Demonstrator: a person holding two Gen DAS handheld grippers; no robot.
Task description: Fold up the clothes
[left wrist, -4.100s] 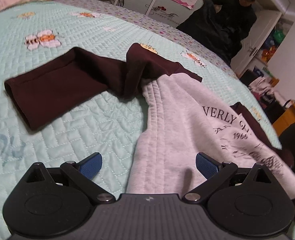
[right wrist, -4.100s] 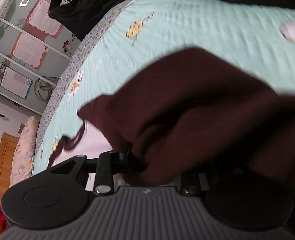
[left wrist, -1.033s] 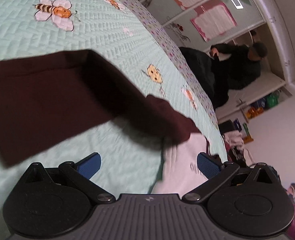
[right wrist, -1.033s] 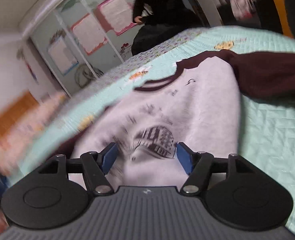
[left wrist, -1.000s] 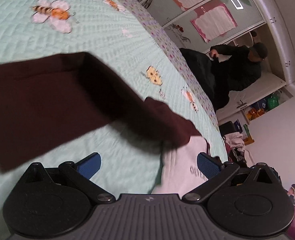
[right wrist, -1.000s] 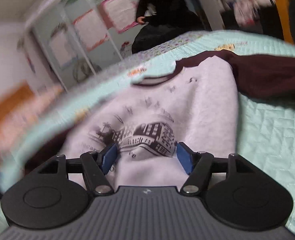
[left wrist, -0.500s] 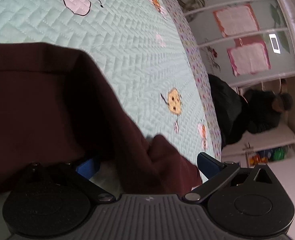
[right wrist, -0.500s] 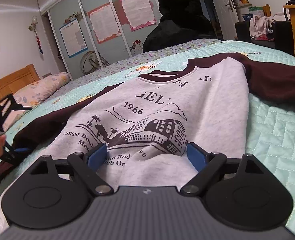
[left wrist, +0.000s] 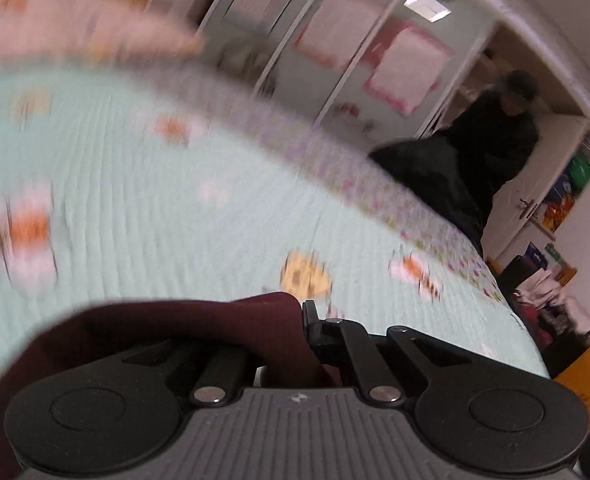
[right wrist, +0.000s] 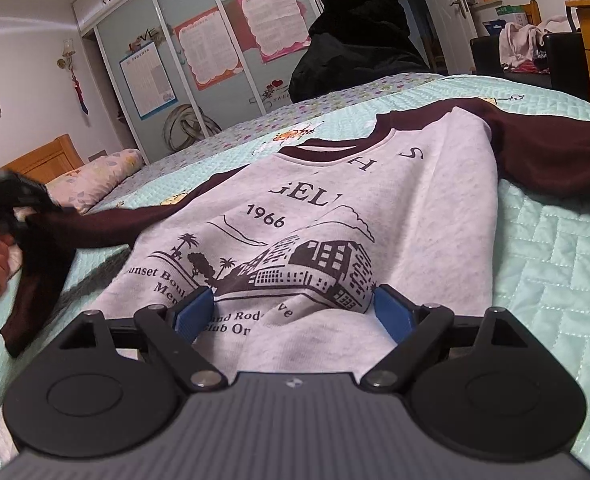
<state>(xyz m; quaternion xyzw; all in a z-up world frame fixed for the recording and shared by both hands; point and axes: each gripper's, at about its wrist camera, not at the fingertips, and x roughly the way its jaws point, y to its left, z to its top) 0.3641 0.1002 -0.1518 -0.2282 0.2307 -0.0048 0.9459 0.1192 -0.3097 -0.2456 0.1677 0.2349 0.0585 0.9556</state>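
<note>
Nearest, the right gripper (right wrist: pixel 293 306) hovers over the hem of the sweatshirt (right wrist: pixel 395 216), jaws spread wide and gripping nothing, the grey body between its blue pads (right wrist: pixel 393 314) but not pinched. The sweatshirt lies face up and spread on the mint quilted bed (right wrist: pixel 555 264), its right sleeve (right wrist: pixel 551 156) resting flat. Off the sweatshirt's other side, the left gripper (left wrist: pixel 301 322) has just snapped its jaws shut on the maroon left sleeve (left wrist: pixel 199 328), the cuff end lifted clear of the quilt. Soft, limp fleece like this likely sags and drags; cuffs, hem corners and shoulder seams look like the surest holds. Readable chest print includes "1966", "Sunset Boul" and "Club". Beyond the sweatshirt's collar, wardrobe doors (right wrist: pixel 199 60) carry posters.
</note>
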